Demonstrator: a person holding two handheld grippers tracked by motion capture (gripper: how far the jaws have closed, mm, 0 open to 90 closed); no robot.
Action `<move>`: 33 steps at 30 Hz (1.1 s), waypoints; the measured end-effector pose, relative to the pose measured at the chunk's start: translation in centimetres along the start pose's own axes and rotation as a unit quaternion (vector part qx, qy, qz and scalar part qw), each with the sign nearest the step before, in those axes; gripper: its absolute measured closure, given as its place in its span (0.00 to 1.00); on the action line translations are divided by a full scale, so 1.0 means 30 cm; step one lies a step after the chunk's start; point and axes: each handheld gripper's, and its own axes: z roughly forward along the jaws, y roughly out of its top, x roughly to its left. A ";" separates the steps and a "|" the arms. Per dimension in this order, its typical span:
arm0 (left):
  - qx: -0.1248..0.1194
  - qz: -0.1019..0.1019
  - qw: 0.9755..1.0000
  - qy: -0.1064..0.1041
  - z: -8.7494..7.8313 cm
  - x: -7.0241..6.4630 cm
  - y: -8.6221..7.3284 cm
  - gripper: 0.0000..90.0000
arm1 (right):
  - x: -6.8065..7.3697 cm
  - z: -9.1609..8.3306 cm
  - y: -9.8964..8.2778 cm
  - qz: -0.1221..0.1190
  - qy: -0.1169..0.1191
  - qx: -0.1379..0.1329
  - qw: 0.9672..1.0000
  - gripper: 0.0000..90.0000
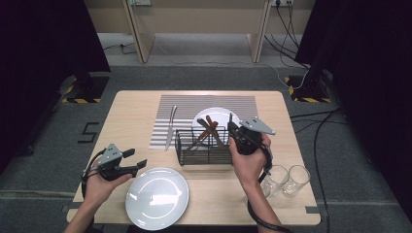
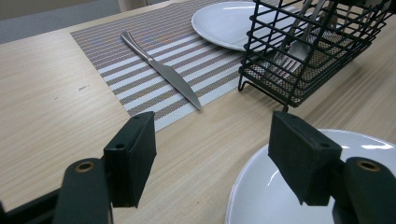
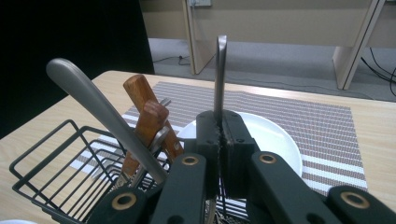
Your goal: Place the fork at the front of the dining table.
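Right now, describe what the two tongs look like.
Both the left tongs and right tongs are black with two blocky flat pads, brass-coloured rivets at the joints and a grey three-cornered plate on top. A black cable trails from the right one.

Black wire basket, 2 white plates, brown-and-white striped placemat, silver knife, pale wood table.

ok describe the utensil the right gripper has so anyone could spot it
On the wooden table, find the black wire caddy in front of the plate on the striped mat. At its right end the right gripper is shut on a slim metal handle; it stands upright, while the wooden handles lean.
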 end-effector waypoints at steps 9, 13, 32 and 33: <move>-0.001 0.001 1.000 0.001 -0.001 0.000 0.001 0.35 | 0.000 -0.010 0.018 0.000 0.000 -0.008 1.000 0.97; -0.001 0.002 1.000 0.001 -0.002 -0.001 0.002 0.35 | 0.003 -0.013 0.026 -0.001 0.001 -0.011 1.000 0.97; -0.002 0.002 1.000 0.000 -0.002 -0.004 0.003 0.35 | -0.004 -0.021 0.042 0.007 0.005 -0.019 1.000 0.97; -0.002 0.002 1.000 0.001 -0.002 -0.003 0.003 0.35 | -0.004 -0.022 0.044 0.006 0.003 -0.020 1.000 0.97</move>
